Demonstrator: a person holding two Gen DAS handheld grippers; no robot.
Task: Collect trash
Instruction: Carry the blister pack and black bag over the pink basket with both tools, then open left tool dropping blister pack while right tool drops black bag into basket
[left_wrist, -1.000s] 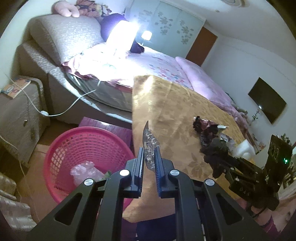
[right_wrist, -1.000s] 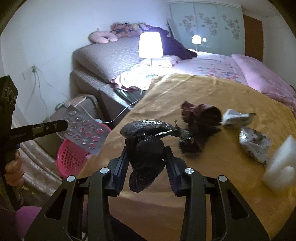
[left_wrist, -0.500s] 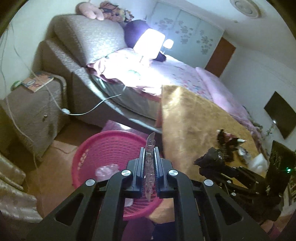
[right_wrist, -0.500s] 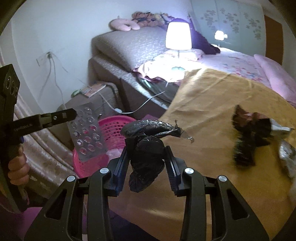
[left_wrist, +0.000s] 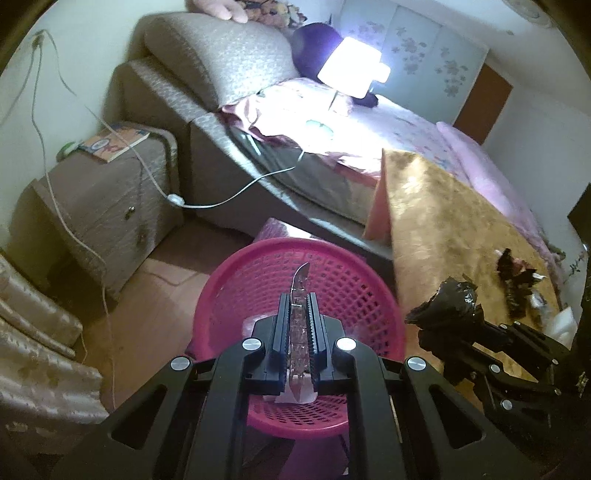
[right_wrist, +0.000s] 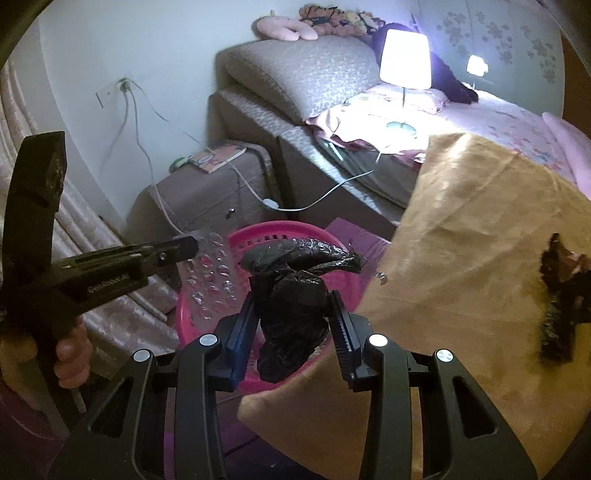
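My left gripper (left_wrist: 298, 306) is shut on an empty pill blister pack (left_wrist: 300, 321), held edge-on directly over the pink mesh basket (left_wrist: 354, 284) on the floor. In the right wrist view the blister pack (right_wrist: 212, 280) hangs flat from the left gripper (right_wrist: 184, 248) above the basket (right_wrist: 258, 232). My right gripper (right_wrist: 293, 314) is shut on a crumpled black plastic bag (right_wrist: 295, 295), held at the table's edge next to the basket. The bag also shows in the left wrist view (left_wrist: 448, 306).
A table with a gold cloth (right_wrist: 461, 236) stands right of the basket, with dark crumpled wrappers (right_wrist: 561, 295) on it. A bed with a lit lamp (right_wrist: 404, 59) stands behind, and a bedside cabinet (left_wrist: 103, 199) with trailing white cables at the left.
Both grippers have swung left from over the table toward the basket. The left gripper with the blister pack is now over the basket. The right gripper with the bag has reached the table edge.
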